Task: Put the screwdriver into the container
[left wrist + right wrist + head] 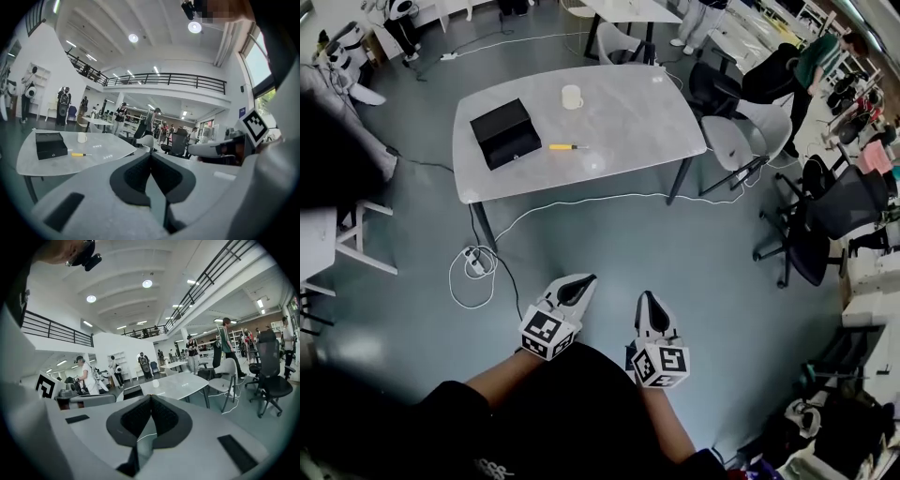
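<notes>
Open workshop floor, grey, with a light bench (609, 122) sitting ahead of the person. Black container (504, 133) is sitting on the bench's left part.

Screwdriver (565, 147) is lying flat on the bench just beside the container, on its right and not touching it. Its long axis is running left-right in the head view. The yellow handle is facing the container and the metal tip is pointing away from it. Nothing is resting on it.

White cup (572, 97) is standing upright right of the container and further back, apart from it.

Left gripper (577, 289) and right gripper (649, 305) are both hanging over the floor, well apart from the container, on the person's side of the bench. They are side by side and pointing roughly toward the bench.

Left gripper view is showing its jaws pressed together, nothing between them. Right gripper view is showing the same: tips meeting, empty.

White cable with a power strip (474, 261) is lying on the floor on the near side of the container. Office chairs (825, 225) are standing far to its right.
</notes>
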`<action>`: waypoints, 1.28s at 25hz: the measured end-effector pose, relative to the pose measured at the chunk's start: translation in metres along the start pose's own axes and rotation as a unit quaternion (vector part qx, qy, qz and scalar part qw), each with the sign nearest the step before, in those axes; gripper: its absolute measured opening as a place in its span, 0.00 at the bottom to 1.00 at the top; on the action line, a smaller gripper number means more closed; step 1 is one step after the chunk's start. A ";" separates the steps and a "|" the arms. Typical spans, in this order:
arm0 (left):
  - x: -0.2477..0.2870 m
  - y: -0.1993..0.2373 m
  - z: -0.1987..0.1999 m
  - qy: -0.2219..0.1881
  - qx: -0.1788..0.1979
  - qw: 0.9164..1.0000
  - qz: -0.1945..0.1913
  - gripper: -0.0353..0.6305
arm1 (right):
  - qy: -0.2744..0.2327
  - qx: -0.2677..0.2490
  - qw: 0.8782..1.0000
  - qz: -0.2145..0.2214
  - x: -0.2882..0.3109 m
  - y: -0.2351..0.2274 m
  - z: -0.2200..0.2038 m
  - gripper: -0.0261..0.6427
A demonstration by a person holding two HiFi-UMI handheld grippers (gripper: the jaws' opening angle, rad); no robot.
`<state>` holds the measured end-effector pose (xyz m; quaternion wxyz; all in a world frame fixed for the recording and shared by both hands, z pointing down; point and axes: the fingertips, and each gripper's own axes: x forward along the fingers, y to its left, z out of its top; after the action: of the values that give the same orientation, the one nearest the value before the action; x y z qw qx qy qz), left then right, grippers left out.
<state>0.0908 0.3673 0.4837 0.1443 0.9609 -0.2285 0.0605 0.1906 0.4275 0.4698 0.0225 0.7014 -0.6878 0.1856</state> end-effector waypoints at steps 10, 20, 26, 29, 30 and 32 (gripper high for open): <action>0.041 0.128 0.043 0.012 0.002 0.999 -0.034 0.08 | -0.019 -0.028 0.998 -0.050 0.133 0.007 0.069 0.05; 0.061 0.213 0.055 0.019 -0.016 0.999 -0.025 0.08 | 0.026 -0.045 0.999 0.003 0.212 0.058 0.058 0.05; 0.077 0.249 0.059 0.021 -0.024 0.999 0.001 0.08 | 0.026 0.014 0.999 -0.021 0.253 0.037 0.061 0.05; 0.083 0.261 0.059 0.031 -0.021 0.999 0.012 0.08 | 0.032 0.007 0.999 0.006 0.275 0.047 0.060 0.05; 0.087 0.266 0.057 0.035 -0.019 0.999 0.017 0.08 | 0.033 0.002 0.999 0.015 0.284 0.048 0.060 0.05; 0.097 0.280 0.054 0.044 -0.016 0.998 0.030 0.08 | 0.032 0.006 0.999 0.026 0.305 0.045 0.062 0.05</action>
<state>0.0524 0.0711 0.5201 0.1673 0.9477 -0.2513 0.1038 0.1566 0.1161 0.4913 0.0356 0.6773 -0.7036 0.2120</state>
